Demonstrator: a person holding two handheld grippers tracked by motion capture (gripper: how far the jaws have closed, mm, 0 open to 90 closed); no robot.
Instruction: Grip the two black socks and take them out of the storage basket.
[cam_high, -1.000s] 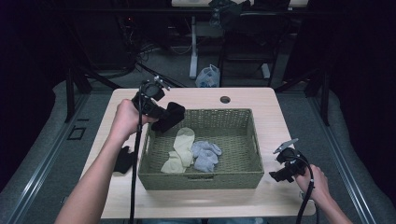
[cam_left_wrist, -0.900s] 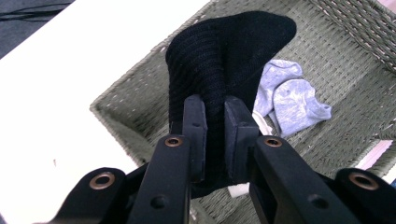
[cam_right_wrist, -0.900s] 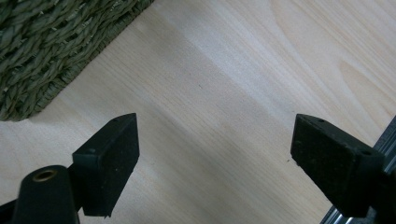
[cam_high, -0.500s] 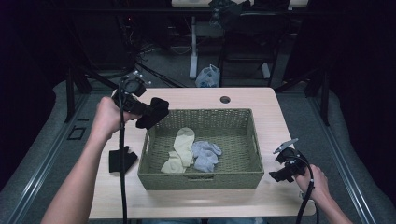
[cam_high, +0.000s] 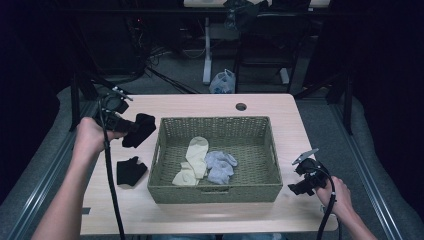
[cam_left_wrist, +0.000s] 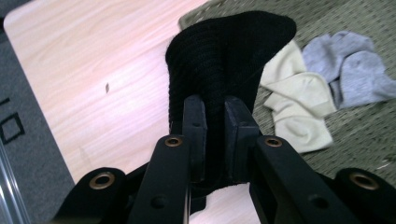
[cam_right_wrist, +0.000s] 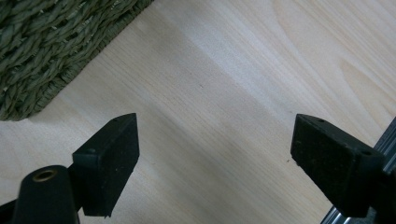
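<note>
My left gripper (cam_high: 126, 126) is shut on a black sock (cam_high: 141, 128), held over the table just left of the green woven basket (cam_high: 216, 191). In the left gripper view the black sock (cam_left_wrist: 229, 60) stands pinched between the two pads, at my left gripper (cam_left_wrist: 215, 126). A second black sock (cam_high: 130, 171) lies flat on the table nearer the front. Inside the basket lie a cream sock (cam_high: 194, 159) and a grey sock (cam_high: 220, 166). My right gripper (cam_high: 300, 181) rests open on the table right of the basket, and in its own view the right gripper (cam_right_wrist: 215, 163) holds nothing.
The wooden table (cam_high: 210, 102) has a round cable hole (cam_high: 241, 106) near its far edge. A basket corner (cam_right_wrist: 42, 51) lies close to the right gripper's left pad. Dark floor, chair legs and a plastic bag (cam_high: 223, 81) sit beyond the table.
The left hand has carried the black sock leftward, from above the basket's left rim out over the bare table, and slightly lower. The right gripper stayed still.
</note>
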